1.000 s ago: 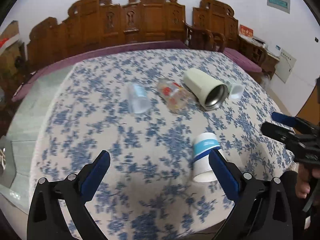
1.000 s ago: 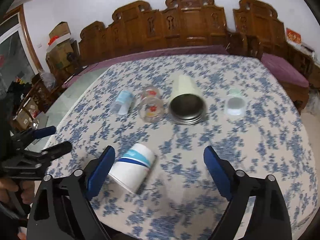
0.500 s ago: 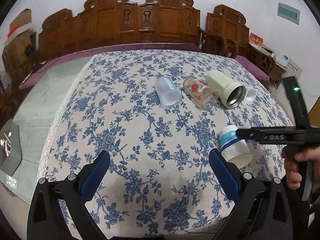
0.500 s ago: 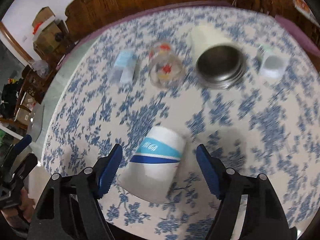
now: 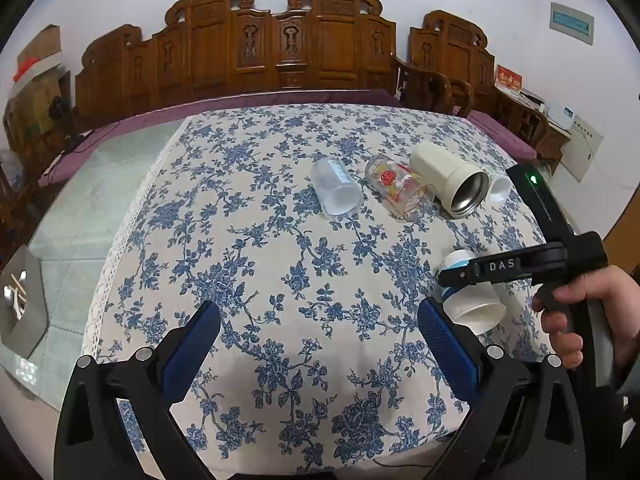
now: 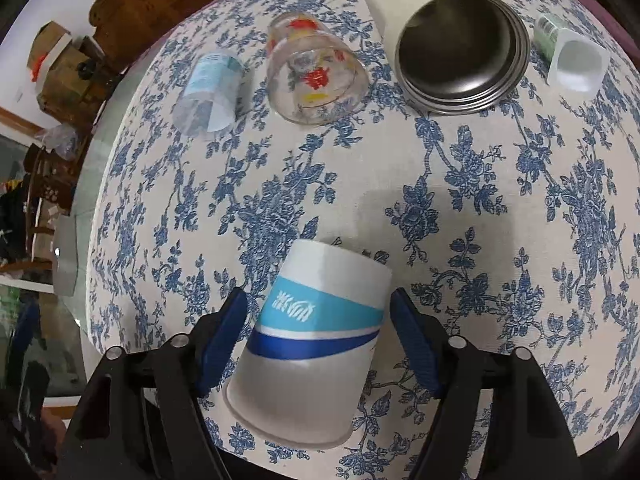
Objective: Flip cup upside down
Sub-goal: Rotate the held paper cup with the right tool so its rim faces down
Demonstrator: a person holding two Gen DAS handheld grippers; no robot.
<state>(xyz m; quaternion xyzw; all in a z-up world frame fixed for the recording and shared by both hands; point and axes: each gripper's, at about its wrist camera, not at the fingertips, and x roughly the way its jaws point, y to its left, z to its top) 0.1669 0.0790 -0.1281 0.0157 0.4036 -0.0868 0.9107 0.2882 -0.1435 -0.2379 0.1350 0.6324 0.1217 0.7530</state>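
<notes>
Right gripper [image 6: 316,332] fingers wide, straddling paper cup [image 6: 308,344]; untouched

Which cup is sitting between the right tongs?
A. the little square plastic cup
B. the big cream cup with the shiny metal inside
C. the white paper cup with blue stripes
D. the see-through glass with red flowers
C: in the right wrist view the paper cup lies on its side between the fingers of the open right tongs, which have not yet closed on it.
</notes>
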